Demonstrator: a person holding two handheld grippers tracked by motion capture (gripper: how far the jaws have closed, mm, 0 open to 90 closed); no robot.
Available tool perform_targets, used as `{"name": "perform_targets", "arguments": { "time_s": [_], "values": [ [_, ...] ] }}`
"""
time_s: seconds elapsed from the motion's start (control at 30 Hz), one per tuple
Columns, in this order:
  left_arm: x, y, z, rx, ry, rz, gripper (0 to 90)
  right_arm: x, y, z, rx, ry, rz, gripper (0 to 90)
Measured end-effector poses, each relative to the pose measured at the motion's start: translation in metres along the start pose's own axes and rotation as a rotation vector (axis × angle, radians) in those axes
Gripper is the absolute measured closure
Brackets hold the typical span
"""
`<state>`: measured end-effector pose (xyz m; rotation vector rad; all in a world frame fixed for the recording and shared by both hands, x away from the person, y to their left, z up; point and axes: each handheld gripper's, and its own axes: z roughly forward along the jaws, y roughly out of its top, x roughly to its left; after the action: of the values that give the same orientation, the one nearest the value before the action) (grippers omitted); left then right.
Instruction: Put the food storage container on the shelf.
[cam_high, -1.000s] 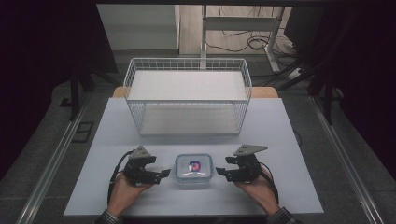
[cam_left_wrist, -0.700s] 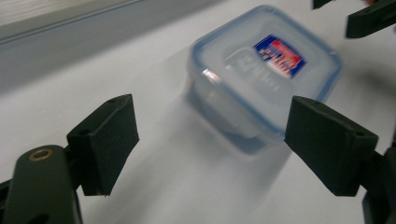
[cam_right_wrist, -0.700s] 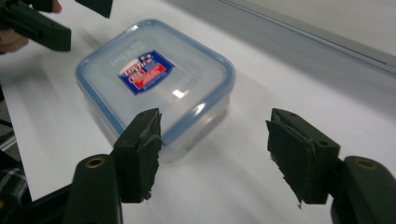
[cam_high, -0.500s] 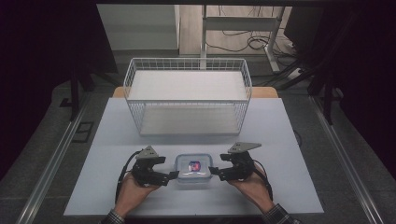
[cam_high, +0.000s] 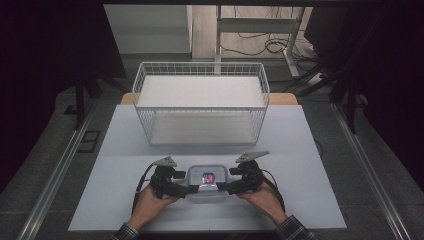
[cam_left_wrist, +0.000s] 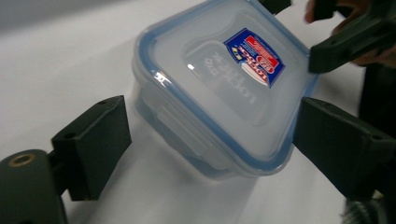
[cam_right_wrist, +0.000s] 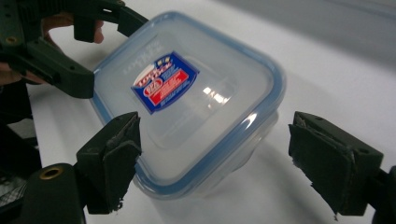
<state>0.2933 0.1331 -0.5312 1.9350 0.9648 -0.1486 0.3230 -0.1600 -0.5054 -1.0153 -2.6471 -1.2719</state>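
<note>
Your left gripper (cam_high: 186, 190) and right gripper (cam_high: 223, 187) stand wide open on both sides of the food box (cam_high: 207, 182); the right jaws have just been opening. The box sits on the table (cam_high: 310, 150), lid closed, not yet gripped or lifted toward the basket (cam_high: 200, 120).

The container's (cam_left_wrist: 219, 88) label print is too blurred to read, and its base is hidden under the lid.
</note>
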Motion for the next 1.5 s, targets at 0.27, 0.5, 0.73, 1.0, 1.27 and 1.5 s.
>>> {"name": "perform_targets", "arguments": {
  "time_s": [0.27, 0.5, 0.73, 1.0, 1.27, 1.5],
  "values": [
    [-0.011, -0.004, -0.004, 0.055, -0.008, 0.044, 28.0, 0.003, -0.007, -0.004, 0.033, 0.074, 0.051, 33.9],
    [-0.01, -0.013, -0.022, 0.0, -0.051, 0.02, 53.6, 0.005, -0.016, -0.019, 0.009, 0.109, 0.062, 51.3],
    [-0.009, -0.016, -0.022, -0.034, -0.064, 0.002, 56.2, 0.002, -0.019, -0.021, -0.02, 0.145, 0.095, 55.1],
    [0.0, -0.017, -0.023, -0.065, -0.115, -0.042, 57.4, -0.001, -0.019, -0.021, -0.034, 0.165, 0.115, 56.1],
    [0.007, -0.014, -0.031, -0.105, -0.173, -0.072, 58.3, -0.002, -0.017, -0.027, -0.098, 0.224, 0.152, 59.1],
    [0.002, 0.0, -0.038, -0.122, -0.161, -0.047, 58.3, -0.001, -0.008, -0.035, -0.129, 0.214, 0.148, 59.0]
  ]
}}
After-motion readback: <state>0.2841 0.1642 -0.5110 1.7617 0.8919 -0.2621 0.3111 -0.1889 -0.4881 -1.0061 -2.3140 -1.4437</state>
